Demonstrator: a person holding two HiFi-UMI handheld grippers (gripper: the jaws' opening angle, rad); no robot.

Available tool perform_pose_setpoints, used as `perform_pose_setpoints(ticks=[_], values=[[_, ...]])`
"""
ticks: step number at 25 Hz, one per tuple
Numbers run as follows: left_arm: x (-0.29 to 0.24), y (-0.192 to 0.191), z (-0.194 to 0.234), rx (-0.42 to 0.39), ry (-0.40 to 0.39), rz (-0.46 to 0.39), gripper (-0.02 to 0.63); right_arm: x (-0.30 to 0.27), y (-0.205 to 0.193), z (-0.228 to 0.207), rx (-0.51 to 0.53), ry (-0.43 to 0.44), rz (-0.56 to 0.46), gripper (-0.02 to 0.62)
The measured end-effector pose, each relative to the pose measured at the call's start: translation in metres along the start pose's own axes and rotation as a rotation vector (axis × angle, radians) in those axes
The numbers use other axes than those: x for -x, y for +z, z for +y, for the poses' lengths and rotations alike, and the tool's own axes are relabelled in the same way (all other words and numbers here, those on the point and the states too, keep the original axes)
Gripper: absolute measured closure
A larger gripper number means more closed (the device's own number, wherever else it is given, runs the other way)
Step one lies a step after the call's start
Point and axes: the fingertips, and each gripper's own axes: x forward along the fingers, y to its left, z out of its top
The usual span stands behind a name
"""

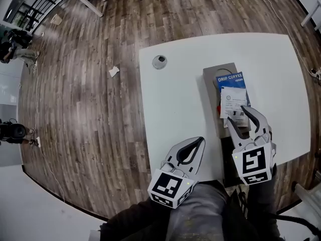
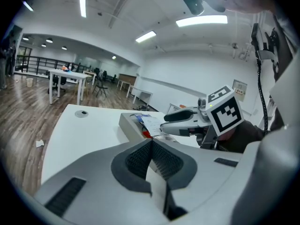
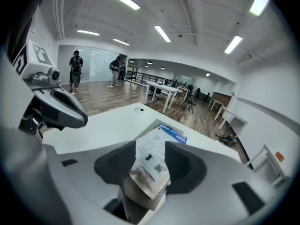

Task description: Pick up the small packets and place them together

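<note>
A grey tray (image 1: 211,84) lies on the white table (image 1: 170,109). In it a blue packet marked DRIP COFFEE (image 1: 229,79) rests under a white-labelled packet (image 1: 232,100). My right gripper (image 1: 237,113) is at the tray's near end, open, its jaws on either side of the white packet's near end without pressing it. In the right gripper view the white packet (image 3: 151,151) lies between the jaws, silvery at its near end, the blue packet (image 3: 172,131) beyond. My left gripper (image 1: 201,139) hangs shut and empty over the table's near edge, left of the tray (image 2: 125,123).
A round cable grommet (image 1: 159,61) sits in the table's far left corner. The table's near edge runs just under both grippers. A paper scrap (image 1: 114,72) lies on the wooden floor to the left. People (image 3: 75,71) stand far off in the room.
</note>
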Motion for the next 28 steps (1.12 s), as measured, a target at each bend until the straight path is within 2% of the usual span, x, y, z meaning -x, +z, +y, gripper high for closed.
perform_pose_setpoints(ticks=[5,10,15,19,20,21,22,25,28], values=[[0.010,0.004,0.002,-0.055,0.039,-0.029,0.603,0.049,-0.010,-0.005,-0.087,-0.095,-0.114,0.403],[0.038,0.002,-0.026,-0.086,0.079,-0.086,0.603,0.122,-0.042,0.007,-0.184,-0.152,-0.211,0.403],[0.076,-0.011,-0.079,-0.128,0.085,-0.127,0.603,0.200,-0.075,0.049,-0.296,-0.120,-0.292,0.403],[0.095,-0.021,-0.134,-0.162,0.050,-0.156,0.603,0.257,-0.066,0.077,-0.299,-0.116,-0.410,0.409],[0.098,-0.020,-0.149,-0.185,0.037,-0.165,0.603,0.271,-0.060,0.079,-0.301,-0.131,-0.451,0.454],[0.100,-0.018,-0.164,-0.207,0.022,-0.178,0.603,0.283,-0.055,0.080,-0.306,-0.146,-0.493,0.537],[0.102,-0.015,-0.180,-0.226,0.006,-0.194,0.603,0.295,-0.050,0.082,-0.313,-0.155,-0.533,0.575],[0.112,-0.007,-0.221,-0.274,-0.035,-0.243,0.603,0.322,-0.039,0.091,-0.333,-0.156,-0.610,0.584],[0.123,0.000,-0.240,-0.302,-0.044,-0.286,0.603,0.336,-0.030,0.099,-0.320,-0.150,-0.644,0.584]])
